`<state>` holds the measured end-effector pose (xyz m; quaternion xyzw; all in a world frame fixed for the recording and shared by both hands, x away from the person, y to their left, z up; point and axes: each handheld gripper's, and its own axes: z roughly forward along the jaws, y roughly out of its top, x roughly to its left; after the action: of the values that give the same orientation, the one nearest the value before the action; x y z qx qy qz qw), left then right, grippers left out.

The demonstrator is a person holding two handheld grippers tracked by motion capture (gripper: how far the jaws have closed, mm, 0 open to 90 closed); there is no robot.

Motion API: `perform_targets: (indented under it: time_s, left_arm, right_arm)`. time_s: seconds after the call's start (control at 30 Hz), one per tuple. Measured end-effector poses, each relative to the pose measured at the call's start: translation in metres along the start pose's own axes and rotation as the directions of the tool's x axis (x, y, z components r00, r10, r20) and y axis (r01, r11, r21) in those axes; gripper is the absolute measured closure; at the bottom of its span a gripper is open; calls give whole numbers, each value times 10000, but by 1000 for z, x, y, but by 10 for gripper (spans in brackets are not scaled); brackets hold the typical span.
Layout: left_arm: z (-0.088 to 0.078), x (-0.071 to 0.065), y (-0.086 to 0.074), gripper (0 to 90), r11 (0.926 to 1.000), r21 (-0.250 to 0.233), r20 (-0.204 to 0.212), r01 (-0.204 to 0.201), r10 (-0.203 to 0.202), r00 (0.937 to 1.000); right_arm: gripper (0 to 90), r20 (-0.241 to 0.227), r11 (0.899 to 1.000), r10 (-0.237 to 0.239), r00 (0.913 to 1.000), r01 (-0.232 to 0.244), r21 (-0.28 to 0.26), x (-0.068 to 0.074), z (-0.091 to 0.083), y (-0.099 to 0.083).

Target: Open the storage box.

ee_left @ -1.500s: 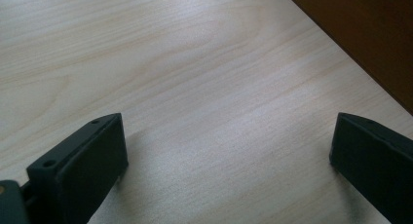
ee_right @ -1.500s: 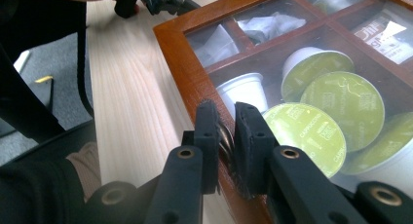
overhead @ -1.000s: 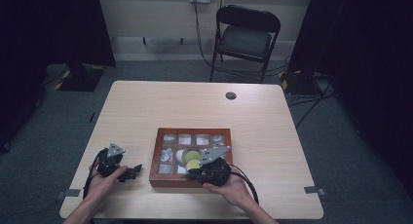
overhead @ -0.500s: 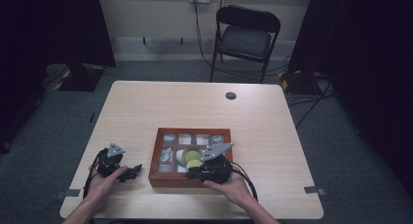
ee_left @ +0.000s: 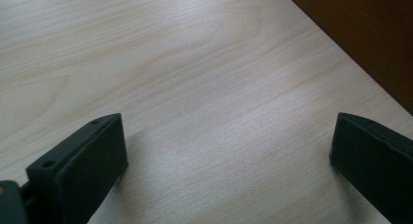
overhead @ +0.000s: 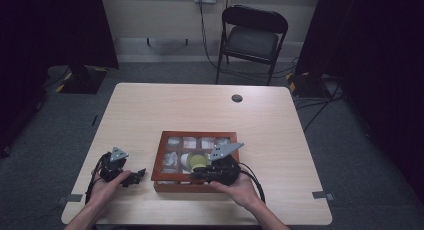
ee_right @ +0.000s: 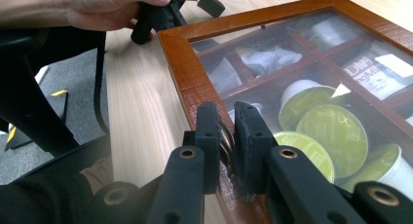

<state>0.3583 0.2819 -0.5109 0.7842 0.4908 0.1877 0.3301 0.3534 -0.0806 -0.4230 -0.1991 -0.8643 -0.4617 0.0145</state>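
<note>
Two right gripper (ee_right: 226, 136) fingers clamp the brass knob (ee_right: 226, 141) on the tea box lid (ee_right: 185, 53), unchanged; lifting seems next. Left gripper (ee_left: 224, 156) fingers stay apart above the counter (ee_left: 195, 63).

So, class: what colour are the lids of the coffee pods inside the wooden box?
Green lids, clearest in the right gripper view.

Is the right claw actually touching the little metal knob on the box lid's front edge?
Touching. In the right gripper view the right claw has both jaws pressed against the small metal knob at the front frame of the wooden box, with no gap.
</note>
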Motion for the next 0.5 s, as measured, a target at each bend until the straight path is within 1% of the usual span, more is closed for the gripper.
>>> perform_targets:
  time_s: [0.07,0.1,0.2,0.5]
  left_arm:
    - [0,0,0,0,10000,36,6,-55,55,10000]
    - [0,0,0,0,10000,0,2,-1,1,10000]
    - [0,0,0,0,10000,28,-10,-41,41,10000]
    - [0,0,0,0,10000,-6,14,-3,3,10000]
  right_arm:
    - [811,-8,10000,-9,10000,9,-5,0,-1,1]
    - [811,-14,10000,16,10000,-16,-21,0,-1,1]
    - [812,-40,10000,34,10000,-34,18,-1,-2,4]
    - [812,-85,9995,198,9998,-200,-251,-3,-9,14]
